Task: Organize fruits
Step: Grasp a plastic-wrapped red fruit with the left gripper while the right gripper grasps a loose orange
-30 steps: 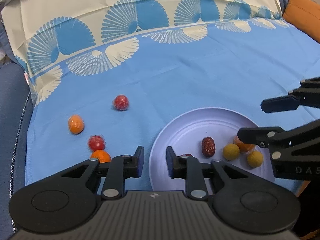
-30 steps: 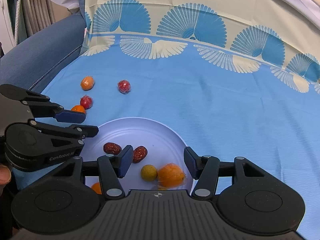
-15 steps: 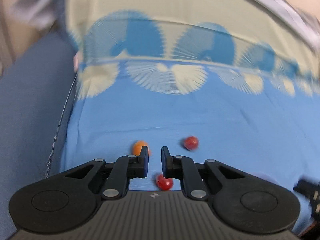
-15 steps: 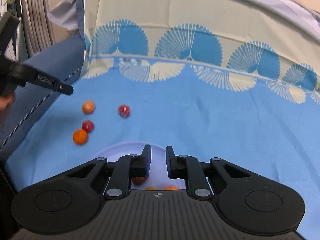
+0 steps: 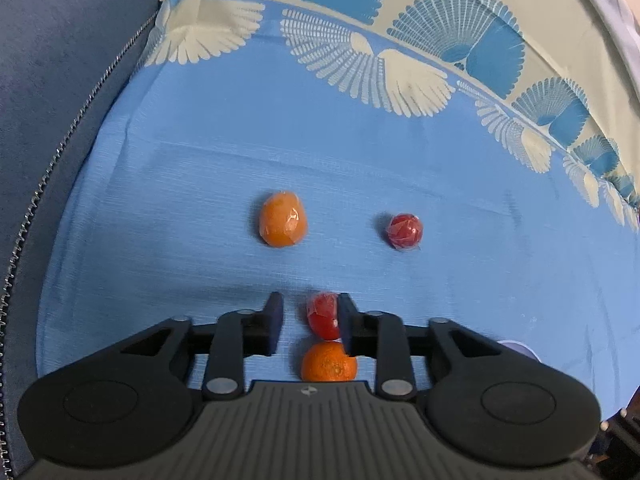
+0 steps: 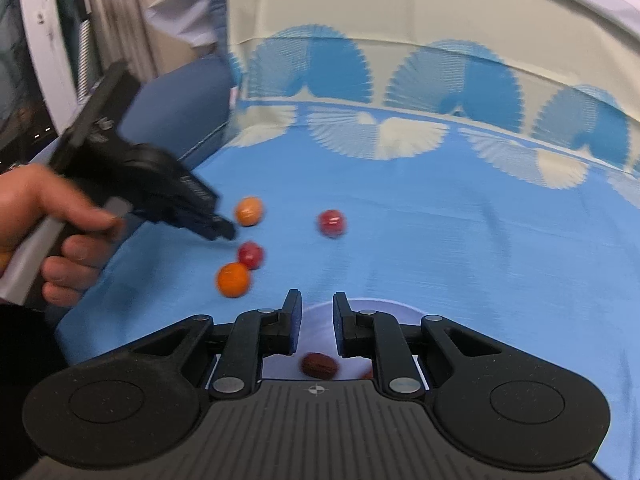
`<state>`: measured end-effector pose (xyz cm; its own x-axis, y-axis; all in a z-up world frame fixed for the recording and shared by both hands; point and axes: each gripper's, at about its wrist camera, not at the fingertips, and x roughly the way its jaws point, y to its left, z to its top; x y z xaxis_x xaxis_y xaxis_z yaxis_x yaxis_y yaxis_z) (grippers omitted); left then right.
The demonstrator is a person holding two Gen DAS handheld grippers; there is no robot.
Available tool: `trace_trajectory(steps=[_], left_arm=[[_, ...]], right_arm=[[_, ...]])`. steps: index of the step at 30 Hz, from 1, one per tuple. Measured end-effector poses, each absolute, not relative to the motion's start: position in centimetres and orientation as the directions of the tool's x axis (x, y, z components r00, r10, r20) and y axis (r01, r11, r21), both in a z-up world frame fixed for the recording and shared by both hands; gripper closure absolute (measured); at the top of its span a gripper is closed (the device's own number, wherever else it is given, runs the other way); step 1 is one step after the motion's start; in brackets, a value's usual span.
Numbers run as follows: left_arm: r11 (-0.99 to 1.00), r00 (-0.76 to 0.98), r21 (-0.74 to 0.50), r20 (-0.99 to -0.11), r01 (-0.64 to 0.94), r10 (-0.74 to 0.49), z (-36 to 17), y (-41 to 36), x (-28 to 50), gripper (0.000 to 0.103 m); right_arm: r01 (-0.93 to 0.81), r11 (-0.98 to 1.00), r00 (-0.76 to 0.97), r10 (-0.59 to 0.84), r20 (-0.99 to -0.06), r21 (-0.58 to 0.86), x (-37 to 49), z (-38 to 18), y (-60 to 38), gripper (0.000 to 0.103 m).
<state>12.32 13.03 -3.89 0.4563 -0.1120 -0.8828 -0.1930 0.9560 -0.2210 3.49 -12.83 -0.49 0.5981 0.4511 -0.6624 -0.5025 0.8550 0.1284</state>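
The left gripper (image 5: 310, 314) has swung away from the plate (image 6: 384, 308) and come down over the loose fruit on the blue cloth (image 5: 440, 184); judging by that, the next pick is under way; its jaws stand partly open around a red fruit (image 5: 323, 316), the right finger seemingly touching it, the left finger apart; nothing is clamped yet. An orange (image 5: 329, 363) lies just behind; two more fruits wait farther off. The right gripper (image 6: 317, 322) hangs over the plate, narrowly parted, holding nothing.
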Motion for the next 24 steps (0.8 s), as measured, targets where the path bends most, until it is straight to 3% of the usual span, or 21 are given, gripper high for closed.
trace_trajectory(steps=[7,15,19,24], left_arm=[[0.971,0.415,-0.18,-0.904,-0.156,-0.1,-5.4,11.5,13.6,0.068],[0.978,0.39,-0.161,-0.916,-0.134,-0.097,-6.5,10.5,14.8,0.066],[0.985,0.369,-0.136,-0.925,-0.109,-0.087,-6.9,10.0,14.9,0.073],[0.97,0.464,-0.104,-0.886,-0.219,0.01,-4.6,12.6,13.8,0.074]], right_arm=[[-0.556,0.817,0.546,0.495,-0.676,0.15,3.8,-0.8,-9.7,0.081],[-0.58,0.801,0.515,0.501,-0.696,0.148,4.3,-1.5,-7.7,0.063],[-0.594,0.792,0.501,0.5,-0.706,0.14,5.0,-2.2,-6.4,0.057],[-0.606,0.784,0.485,0.501,-0.717,0.138,6.3,-3.3,-4.2,0.057]])
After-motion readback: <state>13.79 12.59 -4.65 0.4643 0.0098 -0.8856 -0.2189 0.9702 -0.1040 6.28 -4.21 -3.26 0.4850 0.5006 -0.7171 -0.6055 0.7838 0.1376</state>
